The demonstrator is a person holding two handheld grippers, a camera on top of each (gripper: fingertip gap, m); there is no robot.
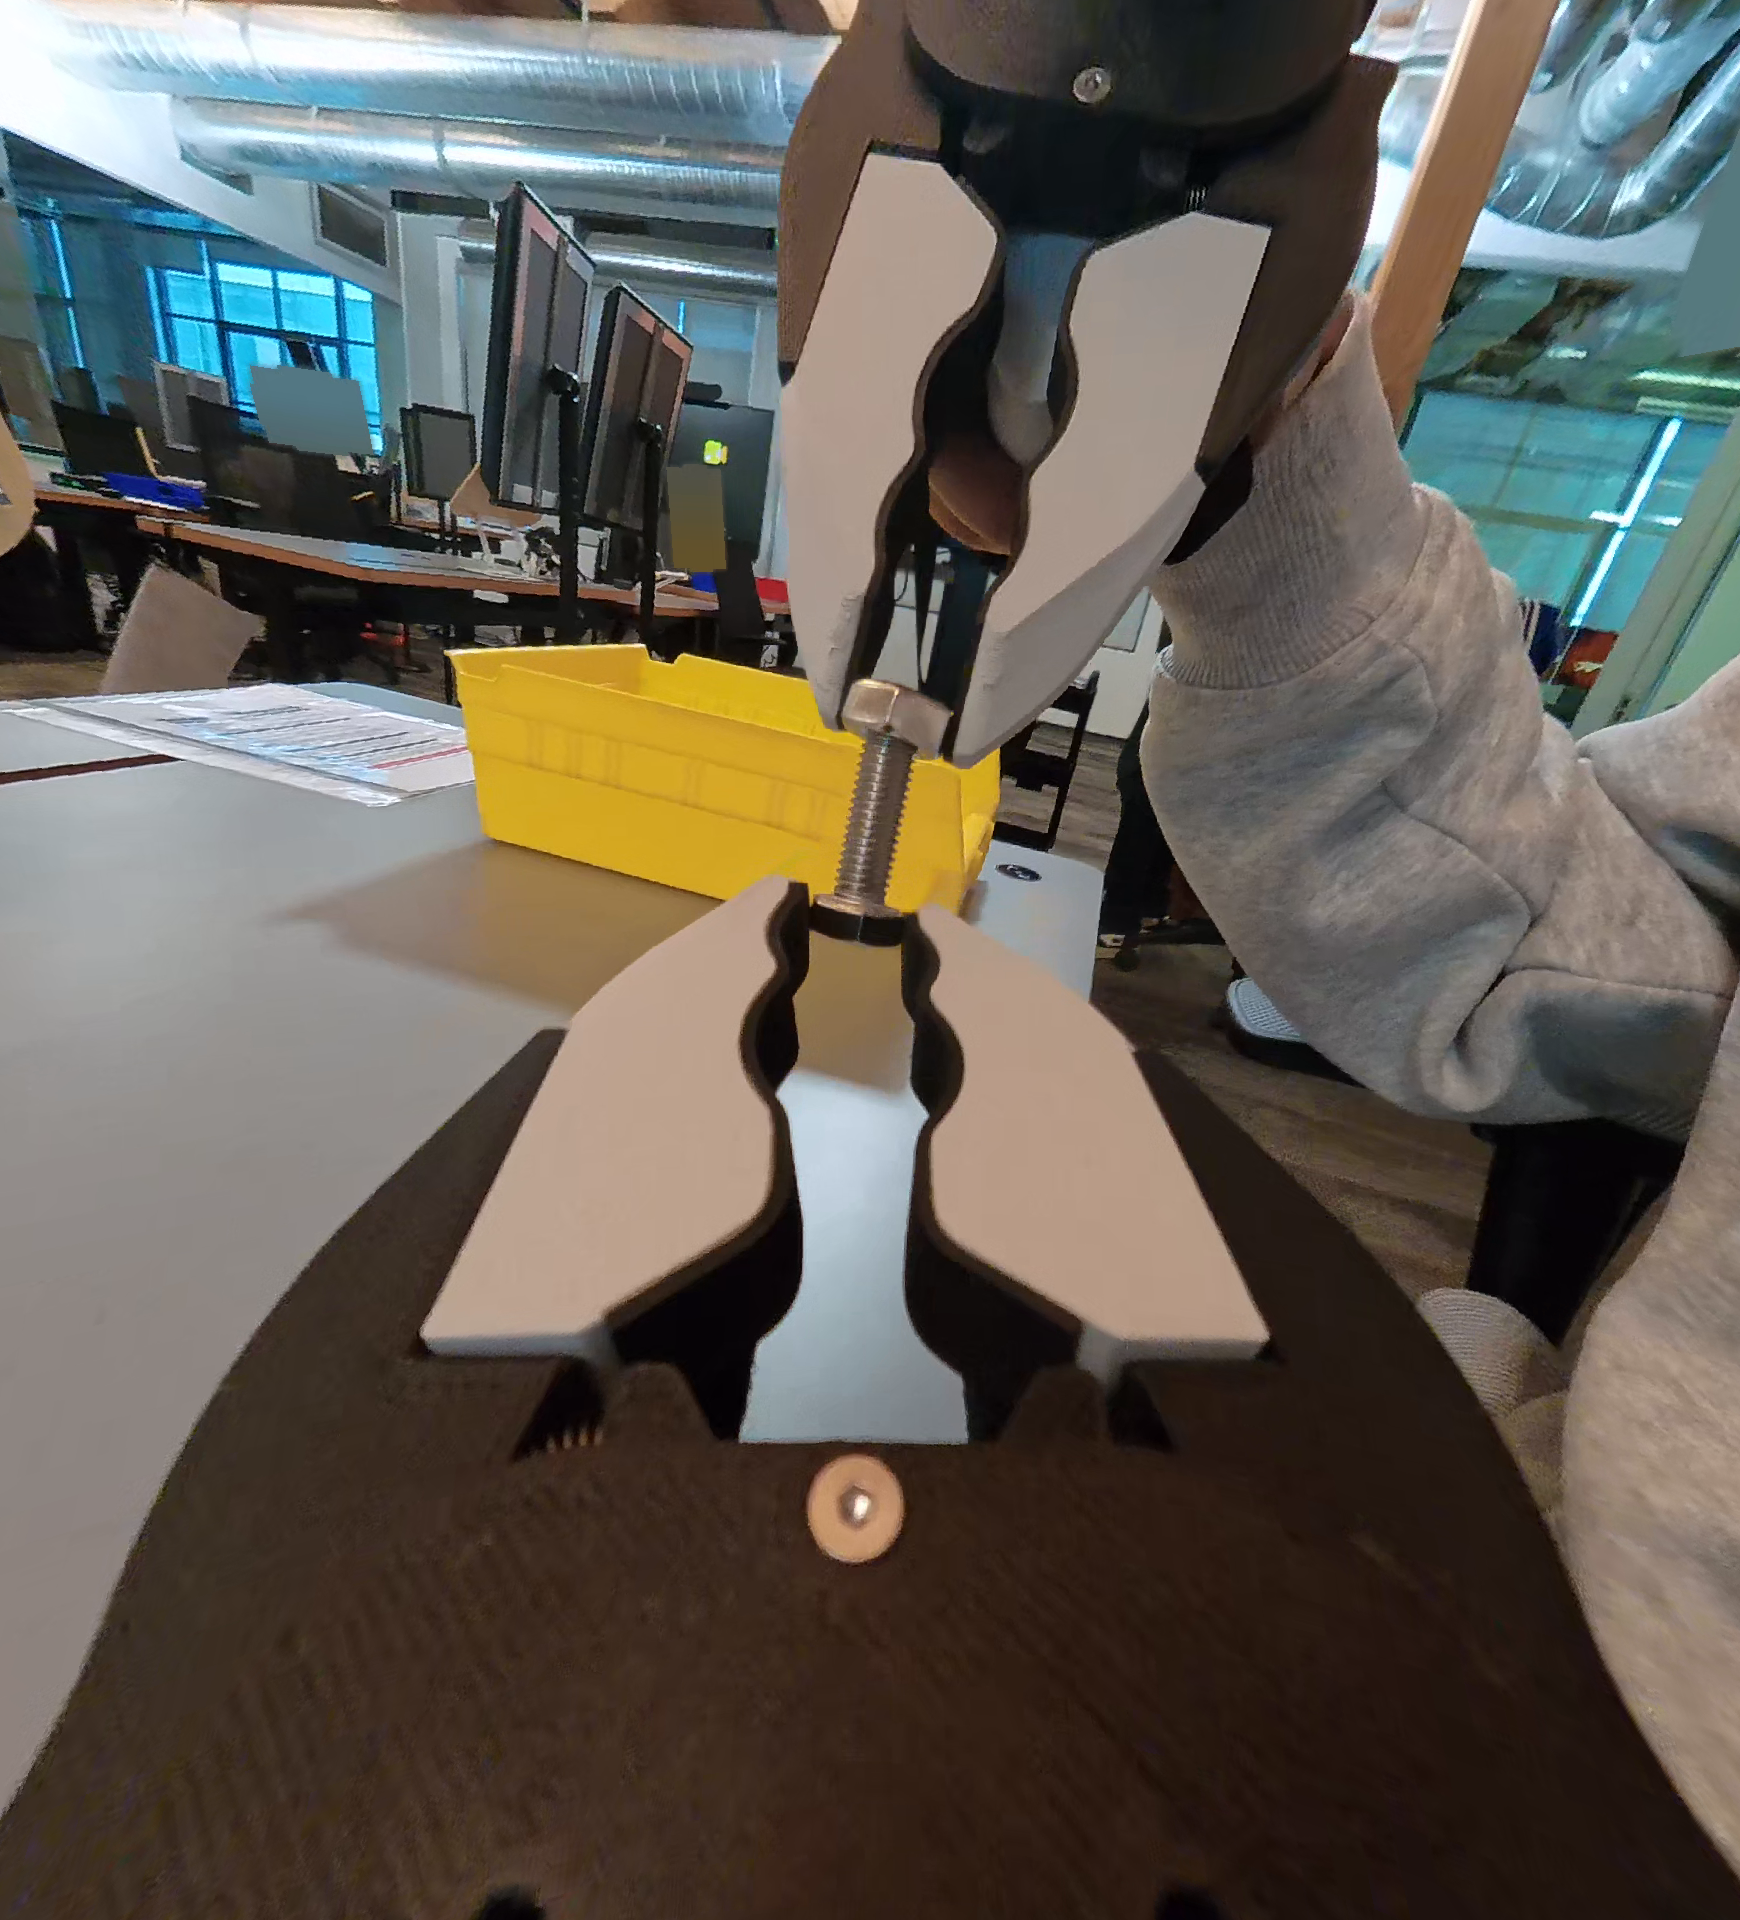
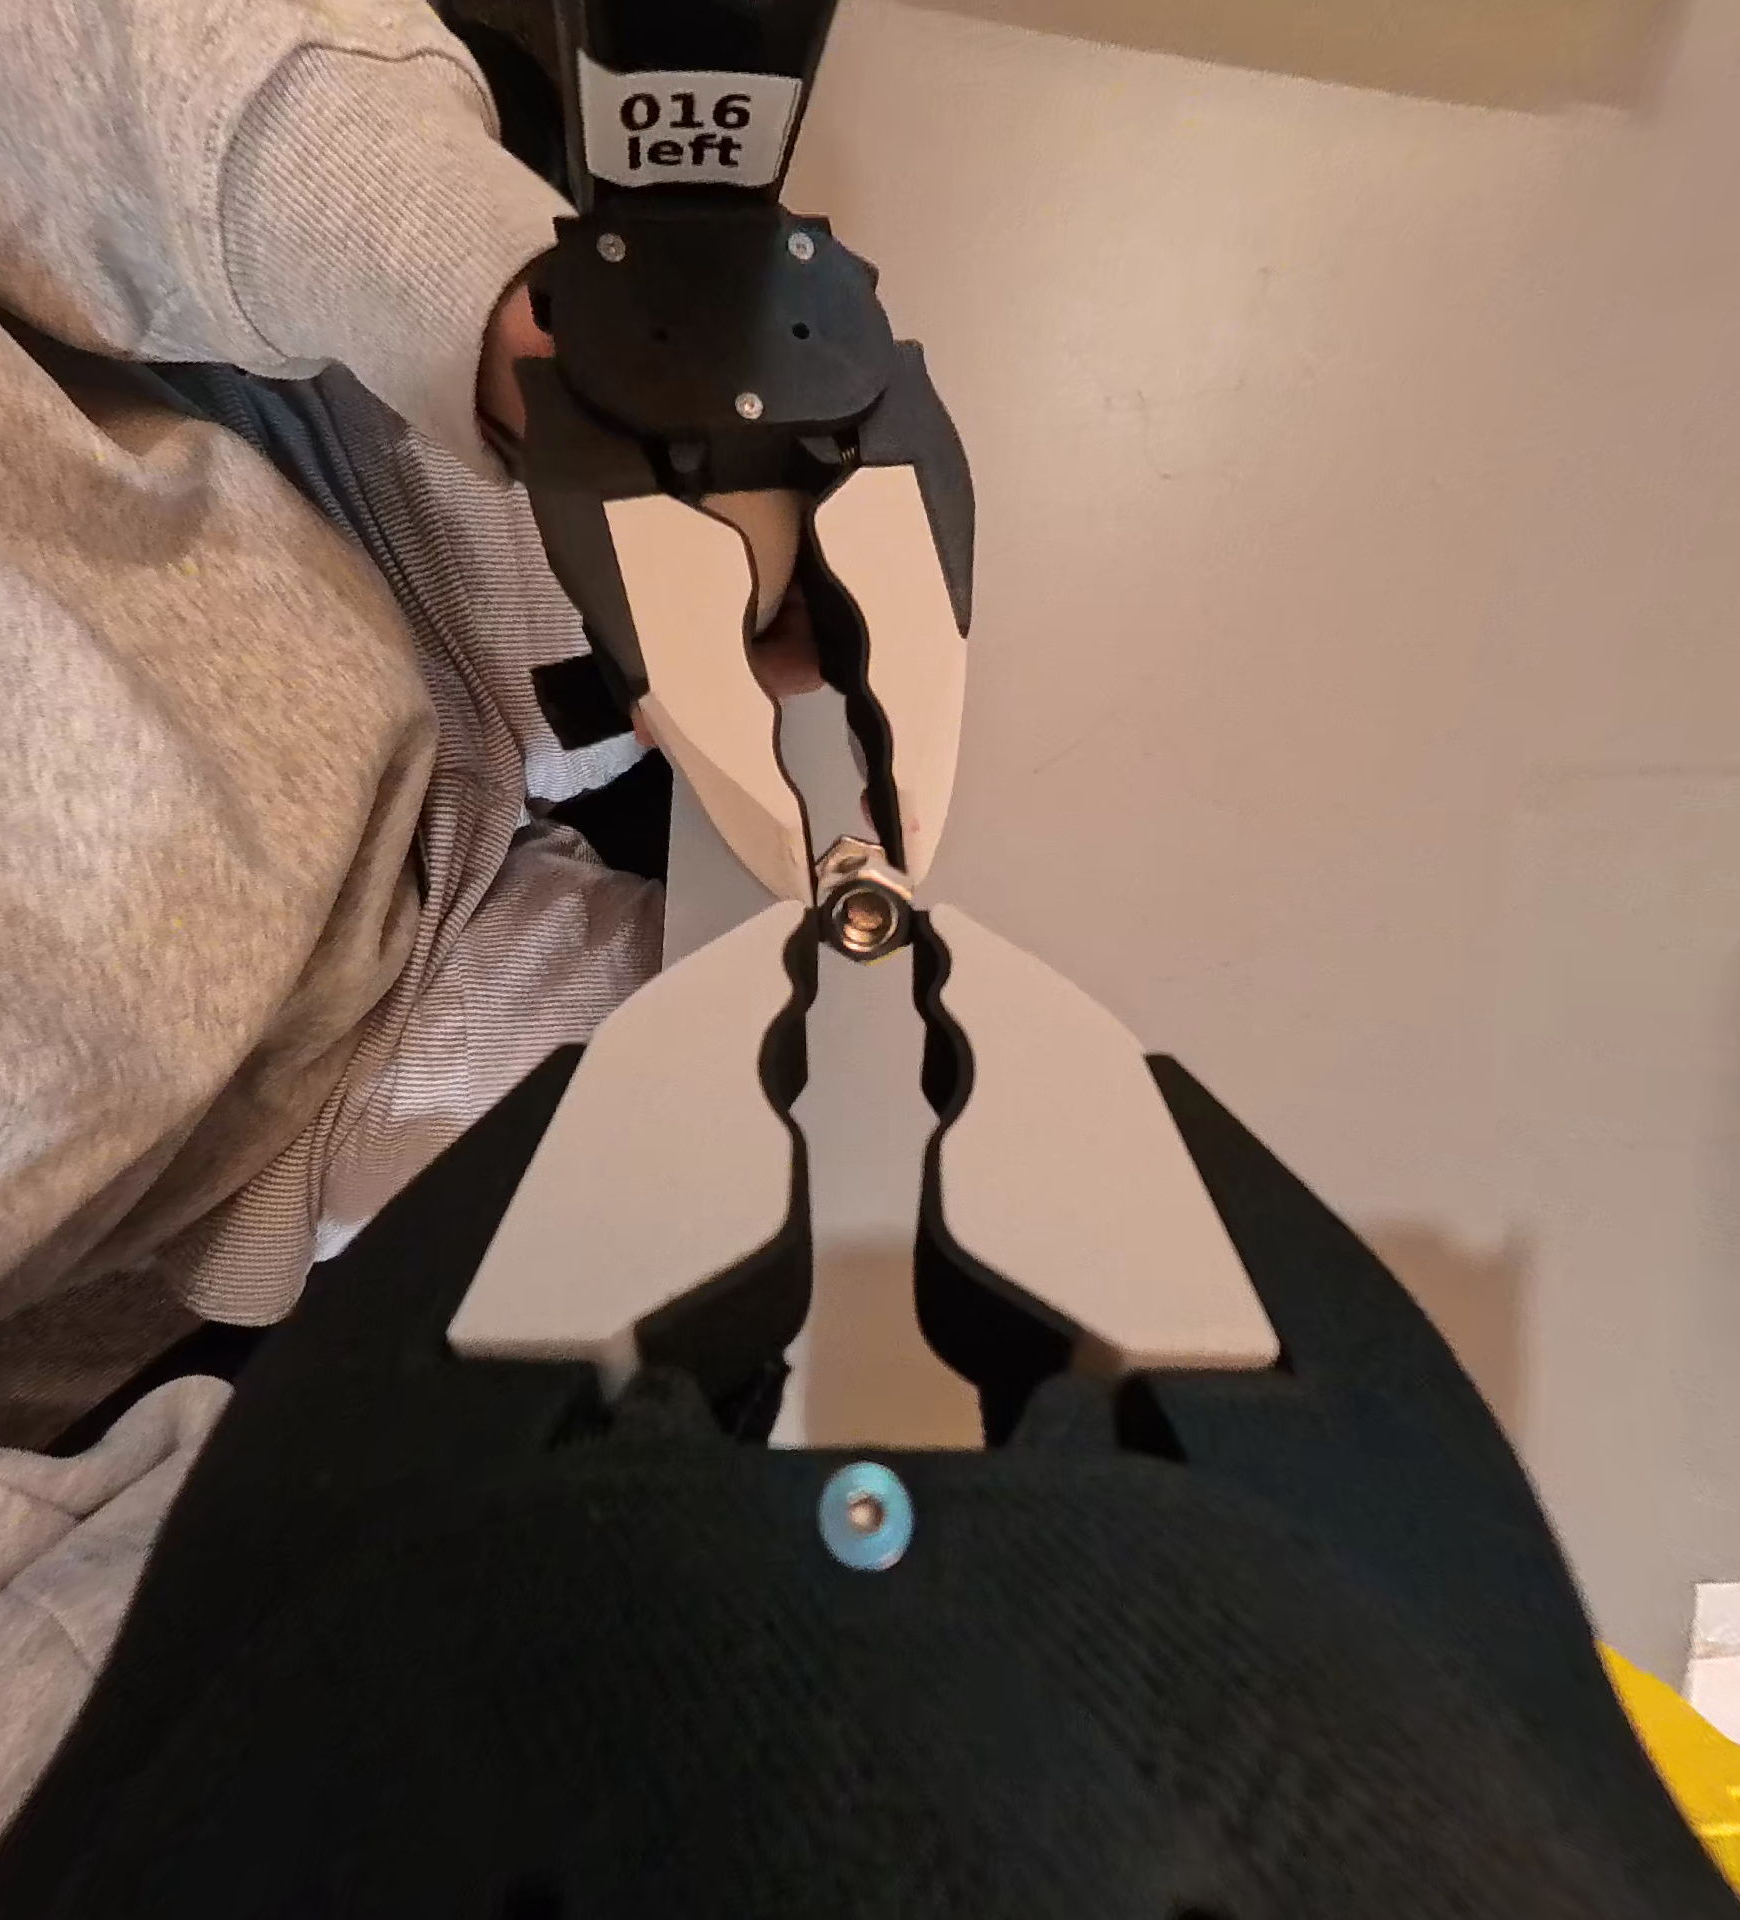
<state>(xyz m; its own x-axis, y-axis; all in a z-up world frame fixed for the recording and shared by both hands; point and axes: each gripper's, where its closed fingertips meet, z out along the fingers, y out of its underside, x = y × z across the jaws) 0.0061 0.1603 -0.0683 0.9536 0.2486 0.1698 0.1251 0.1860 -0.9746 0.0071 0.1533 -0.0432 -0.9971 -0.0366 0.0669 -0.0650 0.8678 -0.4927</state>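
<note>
A silver hex bolt (image 1: pixel 871 821) stands upright above the grey table (image 1: pixel 170 1039). My right gripper (image 1: pixel 897 727) comes down from above and is shut on the bolt's hex head. My left gripper (image 1: pixel 855 914) lies level below it and is shut on a dark nut (image 1: pixel 850 923) at the bottom end of the thread. The right wrist view looks down the bolt: my right gripper (image 2: pixel 861 923) pinches the bolt head (image 2: pixel 861 916). My left gripper (image 2: pixel 850 868) reaches in from the top, with the nut (image 2: pixel 845 857) at its tips.
A yellow plastic bin (image 1: pixel 637 769) stands on the table just behind the bolt; its corner shows in the right wrist view (image 2: pixel 1718 1787). A laminated sheet (image 1: pixel 253 727) lies at the back left. A person's grey sleeve (image 1: pixel 1365 831) fills the right. Desks with monitors (image 1: pixel 533 353) stand beyond. The grippers are tip to tip, or close to it.
</note>
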